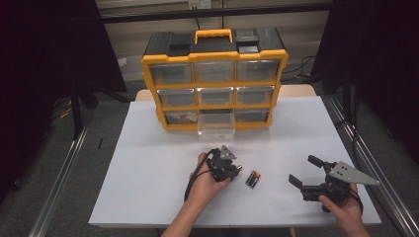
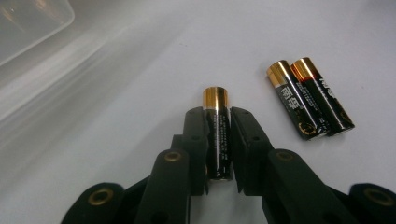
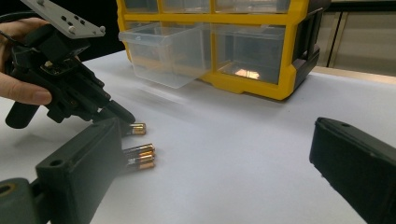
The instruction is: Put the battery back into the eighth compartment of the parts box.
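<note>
Your left gripper (image 2: 217,140) has its fingers (image 2: 196,140) closed on one battery (image 2: 217,135), pinching it from both sides as it lies on the white bench (image 2: 140,116). The battery is a slim black cylinder with small pale print along its body and a shiny gold end that sticks out past the fingertips. Two more batteries (image 2: 310,98) of the same look lie side by side, touching each other, just beside the held one. Your right gripper (image 1: 306,173) hangs above the bench well apart from them, with its fingers (image 3: 79,172) spread wide and nothing between them. At the back of the bench stands the yellow organizer (image 1: 215,81), and its clear drawer (image 1: 216,129) in the bottom row is pulled out.
</note>
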`<state>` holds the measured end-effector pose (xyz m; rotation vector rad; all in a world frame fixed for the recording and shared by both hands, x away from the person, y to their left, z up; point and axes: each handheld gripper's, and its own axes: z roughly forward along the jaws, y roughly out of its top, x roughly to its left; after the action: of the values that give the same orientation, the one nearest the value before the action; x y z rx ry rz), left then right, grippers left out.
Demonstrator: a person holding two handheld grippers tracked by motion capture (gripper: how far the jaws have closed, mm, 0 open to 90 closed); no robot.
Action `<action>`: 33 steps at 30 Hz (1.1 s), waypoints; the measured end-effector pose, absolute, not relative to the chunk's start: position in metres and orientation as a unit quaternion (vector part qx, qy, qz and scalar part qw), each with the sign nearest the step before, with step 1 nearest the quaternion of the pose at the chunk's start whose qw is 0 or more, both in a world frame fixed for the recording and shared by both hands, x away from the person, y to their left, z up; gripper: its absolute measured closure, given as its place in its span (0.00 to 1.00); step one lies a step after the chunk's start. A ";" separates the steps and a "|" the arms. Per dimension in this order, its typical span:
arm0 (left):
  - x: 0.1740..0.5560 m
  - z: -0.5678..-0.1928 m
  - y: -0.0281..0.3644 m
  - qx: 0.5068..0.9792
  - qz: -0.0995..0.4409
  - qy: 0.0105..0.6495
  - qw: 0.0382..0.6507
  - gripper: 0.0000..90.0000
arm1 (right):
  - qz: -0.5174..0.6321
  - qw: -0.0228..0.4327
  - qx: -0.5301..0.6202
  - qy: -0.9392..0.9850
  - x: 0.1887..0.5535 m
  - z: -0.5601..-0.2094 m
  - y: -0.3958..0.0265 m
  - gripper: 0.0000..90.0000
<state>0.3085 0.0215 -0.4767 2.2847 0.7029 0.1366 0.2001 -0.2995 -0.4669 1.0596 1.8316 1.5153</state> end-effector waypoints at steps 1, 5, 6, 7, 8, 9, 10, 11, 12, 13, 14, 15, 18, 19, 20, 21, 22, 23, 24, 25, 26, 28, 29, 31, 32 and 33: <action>0.309 -0.477 0.022 0.882 0.042 0.284 0.374 0.86 | 0.562 0.266 0.393 0.678 0.200 -0.467 -0.300 0.02; 0.313 -0.474 0.029 0.877 0.011 0.296 0.378 0.86 | 0.562 0.268 0.394 0.676 0.200 -0.467 -0.300 0.02; 0.314 -0.472 0.031 0.879 0.009 0.295 0.376 0.86 | 0.562 0.267 0.394 0.676 0.200 -0.467 -0.300 0.02; 0.314 -0.470 0.032 0.877 0.002 0.296 0.379 0.86 | 0.563 0.268 0.395 0.675 0.200 -0.467 -0.300 0.02; 0.315 -0.468 0.034 0.874 -0.007 0.298 0.382 0.86 | 0.563 0.268 0.395 0.675 0.200 -0.467 -0.301 0.02; 0.316 -0.466 0.036 0.874 -0.012 0.298 0.383 0.86 | 0.562 0.267 0.398 0.673 0.200 -0.467 -0.301 0.02; 0.317 -0.464 0.037 0.873 -0.015 0.300 0.384 0.86 | 0.562 0.268 0.398 0.674 0.201 -0.467 -0.300 0.02; 0.318 -0.462 0.039 0.875 -0.015 0.298 0.381 0.86 | 0.563 0.268 0.396 0.674 0.201 -0.467 -0.300 0.02; 0.319 -0.460 0.040 0.876 -0.015 0.298 0.379 0.86 | 0.563 0.267 0.396 0.674 0.201 -0.467 -0.300 0.02; 0.320 -0.458 0.041 0.876 -0.015 0.297 0.380 0.86 | 0.562 0.267 0.396 0.676 0.200 -0.467 -0.300 0.02; 0.321 -0.456 0.042 0.876 -0.015 0.298 0.379 0.86 | 0.563 0.266 0.396 0.675 0.201 -0.467 -0.299 0.02; 0.322 -0.454 0.043 0.875 -0.020 0.300 0.380 0.86 | 0.563 0.266 0.396 0.675 0.201 -0.467 -0.299 0.02; 0.325 -0.446 0.046 0.880 -0.021 0.293 0.373 0.86 | 0.563 0.266 0.394 0.676 0.201 -0.467 -0.299 0.02; 0.326 -0.443 0.047 0.882 -0.021 0.292 0.370 0.86 | 0.563 0.266 0.396 0.675 0.201 -0.467 -0.299 0.02; 0.327 -0.441 0.047 0.879 -0.024 0.291 0.376 0.86 | 0.563 0.266 0.397 0.674 0.201 -0.467 -0.299 0.02; 0.328 -0.440 0.047 0.878 -0.027 0.293 0.378 0.86 | 0.563 0.266 0.397 0.674 0.201 -0.467 -0.299 0.02; 0.329 -0.437 0.049 0.880 -0.028 0.291 0.374 0.86 | 0.563 0.266 0.396 0.674 0.201 -0.467 -0.300 0.02; 0.331 -0.435 0.049 0.879 -0.028 0.290 0.378 0.86 | 0.564 0.266 0.396 0.674 0.201 -0.467 -0.300 0.02; 0.331 -0.433 0.049 0.878 -0.028 0.292 0.377 0.86 | 0.563 0.267 0.396 0.675 0.201 -0.466 -0.300 0.02; 0.333 -0.431 0.050 0.877 -0.028 0.291 0.381 0.86 | 0.564 0.268 0.395 0.674 0.201 -0.467 -0.300 0.02; 0.335 -0.428 0.051 0.880 -0.027 0.289 0.376 0.86 | 0.563 0.268 0.395 0.674 0.201 -0.466 -0.300 0.02; 0.337 -0.425 0.051 0.877 -0.025 0.290 0.382 0.86 | 0.563 0.269 0.395 0.674 0.201 -0.466 -0.300 0.02; 0.338 -0.421 0.052 0.882 -0.022 0.286 0.374 0.86 | 0.563 0.268 0.395 0.675 0.201 -0.466 -0.300 0.02; 0.341 -0.417 0.052 0.883 -0.017 0.285 0.373 0.86 | 0.562 0.267 0.395 0.675 0.200 -0.466 -0.300 0.02; 0.342 -0.414 0.053 0.884 -0.016 0.284 0.371 0.86 | 0.563 0.268 0.395 0.675 0.201 -0.466 -0.300 0.02; 0.344 -0.412 0.053 0.885 -0.014 0.283 0.371 0.86 | 0.563 0.268 0.395 0.675 0.201 -0.466 -0.300 0.02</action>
<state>0.3437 0.0527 -0.4122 2.2685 0.7252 -0.0369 0.2006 -0.3002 -0.4664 1.0657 1.8210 1.5186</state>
